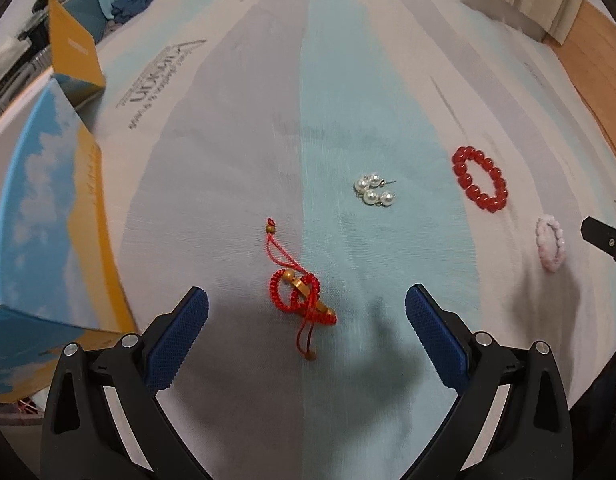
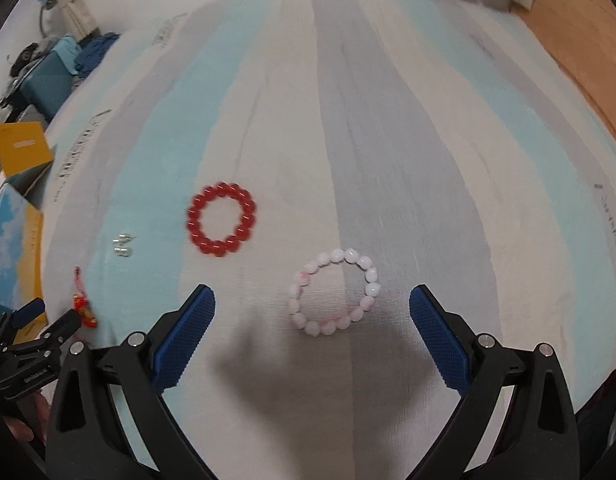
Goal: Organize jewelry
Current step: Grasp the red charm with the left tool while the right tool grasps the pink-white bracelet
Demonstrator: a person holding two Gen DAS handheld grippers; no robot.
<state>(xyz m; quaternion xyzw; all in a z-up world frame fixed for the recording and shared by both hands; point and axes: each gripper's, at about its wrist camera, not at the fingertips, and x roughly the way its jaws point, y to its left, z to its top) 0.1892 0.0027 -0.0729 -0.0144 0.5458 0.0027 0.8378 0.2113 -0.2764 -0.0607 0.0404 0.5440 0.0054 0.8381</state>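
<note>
A red cord bracelet with a gold charm (image 1: 300,300) lies on the striped cloth just beyond my left gripper (image 1: 307,300), which is open above it. Farther off sit pearl earrings (image 1: 374,192), a red bead bracelet (image 1: 480,184) and a pink bead bracelet (image 1: 550,244). In the right wrist view the pink bead bracelet (image 2: 335,292) lies between the open fingers of my right gripper (image 2: 312,300), slightly ahead. The red bead bracelet (image 2: 222,220) is beyond it to the left, the pearl earrings (image 2: 122,245) and the red cord bracelet (image 2: 84,304) farther left.
An open box printed with blue sky and orange (image 1: 56,216) stands at the left, its orange lid (image 1: 72,52) up. Clothes and clutter (image 1: 120,0) sit at the far left. A wooden floor (image 2: 580,40) and curtain lie past the cloth's right edge. The left gripper (image 2: 36,320) shows at the lower left.
</note>
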